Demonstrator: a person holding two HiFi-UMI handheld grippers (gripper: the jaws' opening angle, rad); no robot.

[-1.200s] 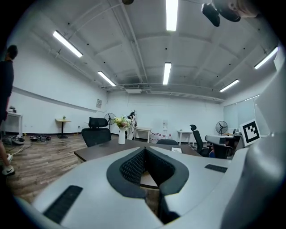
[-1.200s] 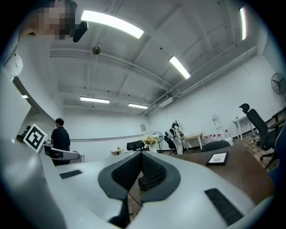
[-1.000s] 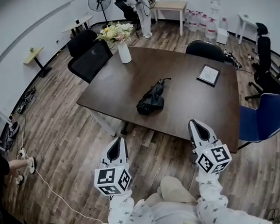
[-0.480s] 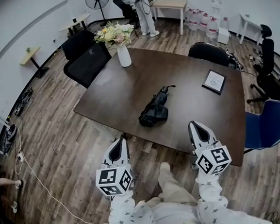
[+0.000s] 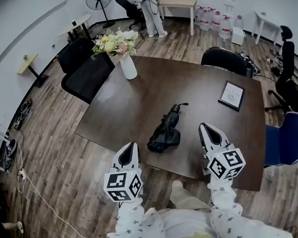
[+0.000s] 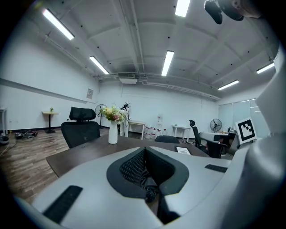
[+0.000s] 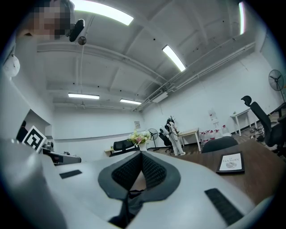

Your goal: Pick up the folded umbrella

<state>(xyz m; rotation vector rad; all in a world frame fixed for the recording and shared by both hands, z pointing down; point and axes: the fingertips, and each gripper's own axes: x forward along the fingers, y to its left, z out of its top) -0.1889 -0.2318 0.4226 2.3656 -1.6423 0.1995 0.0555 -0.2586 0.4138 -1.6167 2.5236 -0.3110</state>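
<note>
Black folded umbrella (image 5: 165, 131) on table (image 5: 137, 101); vase (image 5: 128, 68), book (image 5: 232, 95) aside; left tool (image 5: 131, 147), right tool (image 5: 206, 129) clenched empty.

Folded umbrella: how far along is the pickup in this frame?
Done: nothing yet; the folded umbrella lies untouched on the table. In hand: the left gripper and right gripper hover at the table's near edge, either side of it, both shut and empty. Left: open a gripper, reach in, close on the umbrella and lift.
</note>
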